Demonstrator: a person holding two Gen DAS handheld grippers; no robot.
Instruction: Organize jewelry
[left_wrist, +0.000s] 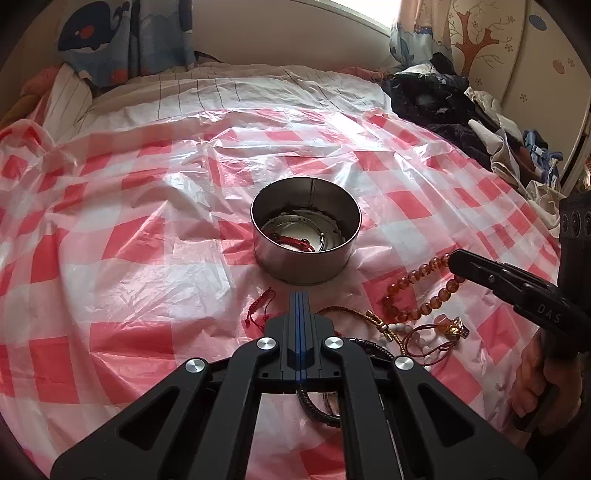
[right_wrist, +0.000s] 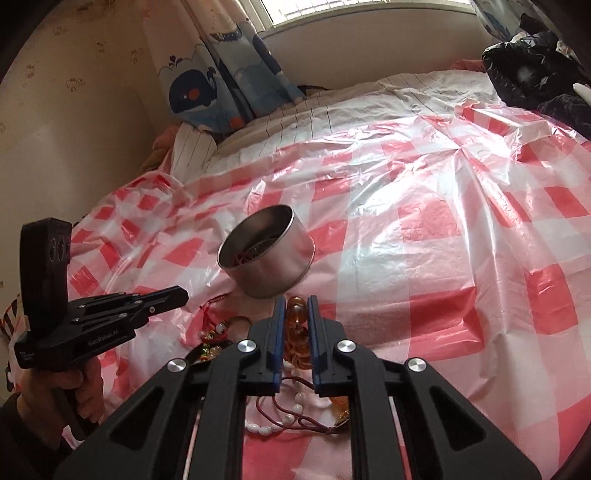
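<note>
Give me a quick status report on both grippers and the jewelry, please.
Left hand-held gripper shut, empty. Right hand-held gripper around amber bead bracelet; grip unconfirmed. Round silver metal tin holds red cord bracelet. Nothing blocking the tin.

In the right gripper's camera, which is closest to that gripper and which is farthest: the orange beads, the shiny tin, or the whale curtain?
1. The orange bead bracelet sits right between the right gripper fingers.
2. The shiny tin is just beyond the fingertips, a little left, on the red checked sheet.
3. The whale curtain hangs far back on the left, by the window.
</note>
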